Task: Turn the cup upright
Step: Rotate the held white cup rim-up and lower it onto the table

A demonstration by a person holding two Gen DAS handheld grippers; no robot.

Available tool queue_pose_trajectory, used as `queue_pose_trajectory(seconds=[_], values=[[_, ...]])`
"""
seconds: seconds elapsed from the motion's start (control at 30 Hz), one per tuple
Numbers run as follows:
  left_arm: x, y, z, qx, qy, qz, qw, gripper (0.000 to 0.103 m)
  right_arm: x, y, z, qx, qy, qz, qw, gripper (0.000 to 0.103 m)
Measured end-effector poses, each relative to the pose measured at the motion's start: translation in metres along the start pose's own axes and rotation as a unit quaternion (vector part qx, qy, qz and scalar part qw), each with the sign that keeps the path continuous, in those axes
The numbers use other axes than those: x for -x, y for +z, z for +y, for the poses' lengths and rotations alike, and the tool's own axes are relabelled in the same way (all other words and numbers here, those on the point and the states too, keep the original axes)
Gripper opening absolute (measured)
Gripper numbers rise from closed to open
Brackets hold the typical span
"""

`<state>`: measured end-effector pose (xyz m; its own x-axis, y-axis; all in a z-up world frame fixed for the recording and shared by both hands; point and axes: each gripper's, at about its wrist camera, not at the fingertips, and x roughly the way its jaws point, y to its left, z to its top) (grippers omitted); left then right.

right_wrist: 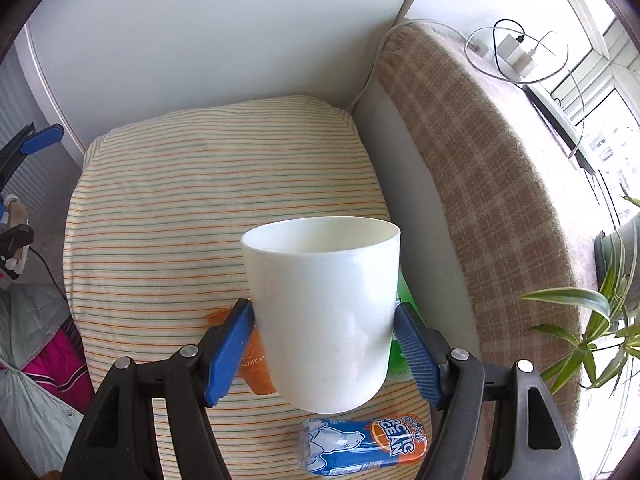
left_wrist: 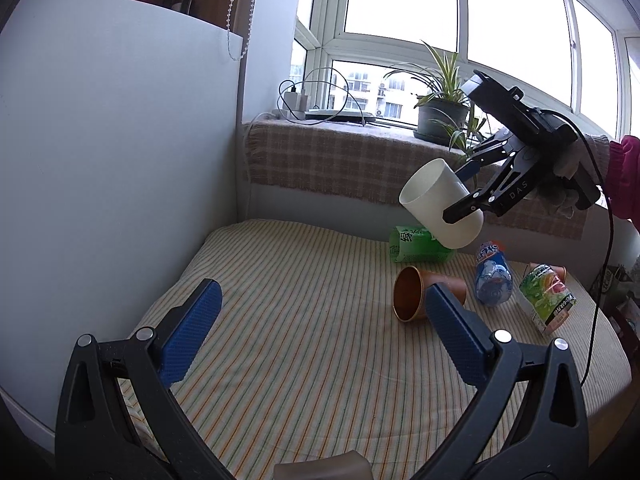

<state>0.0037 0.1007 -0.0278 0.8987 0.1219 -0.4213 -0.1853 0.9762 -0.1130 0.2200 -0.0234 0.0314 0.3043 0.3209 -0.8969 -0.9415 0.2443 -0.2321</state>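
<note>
My right gripper [right_wrist: 324, 344] is shut on a white cup [right_wrist: 322, 312] and holds it in the air above the striped table [right_wrist: 160, 200]. In the left wrist view the white cup [left_wrist: 442, 210] is tilted, its mouth facing up and left, with the right gripper [left_wrist: 460, 192] clamped on its sides. My left gripper [left_wrist: 324, 312] is open and empty low over the near part of the table. A copper-coloured cup [left_wrist: 416, 294] lies on its side near the left gripper's right finger [left_wrist: 456, 336].
A green packet [left_wrist: 416, 246], a blue-orange bottle [left_wrist: 493, 274] and a green-pink carton [left_wrist: 548, 298] lie on the table's far right. A checked cloth [left_wrist: 340, 156] covers the sill with a potted plant [left_wrist: 442, 114] and chargers [left_wrist: 298, 102]. A white wall [left_wrist: 120, 160] stands at the left.
</note>
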Motion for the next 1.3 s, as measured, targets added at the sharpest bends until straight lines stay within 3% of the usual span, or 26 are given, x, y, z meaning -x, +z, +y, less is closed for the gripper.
queue_pose_trajectory(seconds=[0.23, 0.4, 0.5, 0.7, 0.9, 1.1, 1.3], values=[[0.013, 0.001, -0.013, -0.011, -0.012, -0.005, 0.9999, 0.103, 0.033, -0.054, 0.016, -0.092, 0.005, -0.071, 0.993, 0.074], [0.019, 0.001, -0.026, -0.023, -0.029, -0.005, 0.9993, 0.103, 0.041, -0.103, 0.034, -0.204, 0.031, -0.101, 0.973, 0.074], [0.021, 0.002, -0.033, -0.026, -0.042, -0.002, 0.9988, 0.103, 0.038, -0.137, 0.044, -0.300, 0.057, -0.107, 0.946, 0.074], [0.019, 0.001, -0.044, -0.020, -0.073, 0.018, 0.9970, 0.103, 0.021, -0.194, 0.060, -0.446, 0.138, -0.117, 0.877, 0.074], [0.011, -0.004, -0.052, -0.002, -0.116, 0.063, 0.9912, 0.103, -0.020, -0.238, 0.069, -0.562, 0.217, -0.096, 0.792, 0.074], [0.004, -0.009, -0.056, 0.013, -0.138, 0.095, 0.9858, 0.103, -0.049, -0.261, 0.072, -0.606, 0.240, -0.081, 0.754, 0.074], [-0.005, -0.012, -0.060, 0.031, -0.163, 0.127, 0.9780, 0.103, -0.061, -0.264, 0.066, -0.620, 0.244, -0.076, 0.742, 0.075]])
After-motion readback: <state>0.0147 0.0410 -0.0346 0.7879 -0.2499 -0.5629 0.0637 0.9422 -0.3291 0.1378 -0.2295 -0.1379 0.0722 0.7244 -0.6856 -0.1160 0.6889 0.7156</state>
